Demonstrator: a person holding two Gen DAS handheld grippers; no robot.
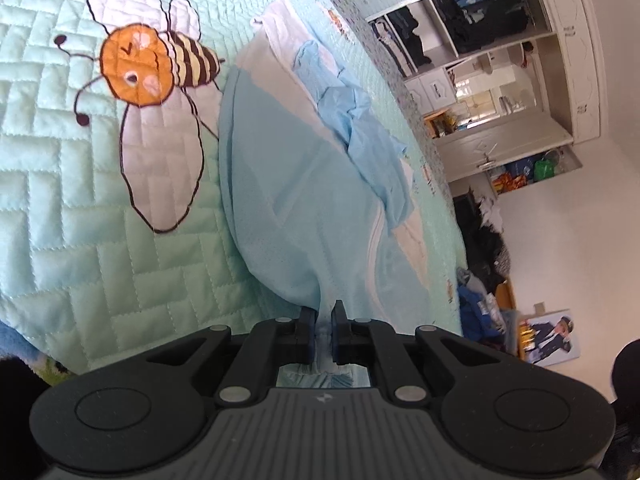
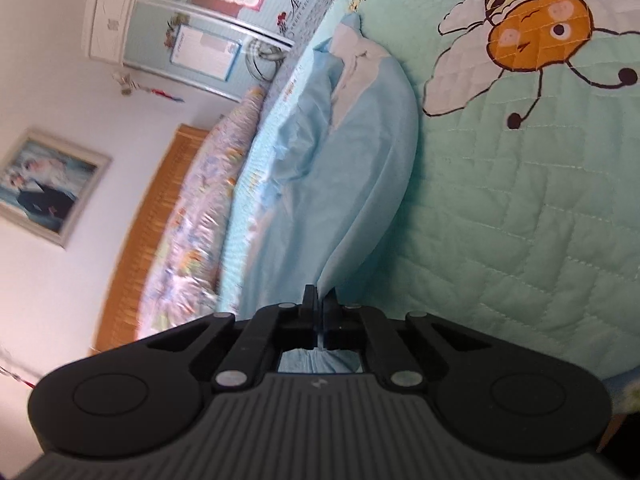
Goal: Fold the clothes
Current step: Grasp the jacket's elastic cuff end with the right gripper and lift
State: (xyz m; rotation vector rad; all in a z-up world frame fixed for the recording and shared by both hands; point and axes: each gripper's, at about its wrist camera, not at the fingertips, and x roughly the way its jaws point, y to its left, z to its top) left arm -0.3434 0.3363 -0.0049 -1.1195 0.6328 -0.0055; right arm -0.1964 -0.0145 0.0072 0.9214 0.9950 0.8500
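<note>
A light blue garment (image 1: 296,200) with white panels lies stretched over a mint quilted bedspread (image 1: 80,200). My left gripper (image 1: 323,320) is shut on the garment's near edge, and cloth bunches between its jaws. In the right wrist view the same light blue garment (image 2: 360,184) runs away from the camera, its far end white and crumpled. My right gripper (image 2: 320,300) is shut on that cloth's near edge, which rises in a fold from between the fingers. A crumpled blue sleeve (image 1: 360,128) rests on top of the garment.
The bedspread carries a large bee picture (image 1: 152,80), also in the right wrist view as a bee picture (image 2: 532,36). An open wardrobe (image 1: 500,40) with dark clothes stands beyond the bed. A wooden headboard (image 2: 160,216), a floral pillow roll (image 2: 200,216) and a framed picture (image 2: 44,188) lie to one side.
</note>
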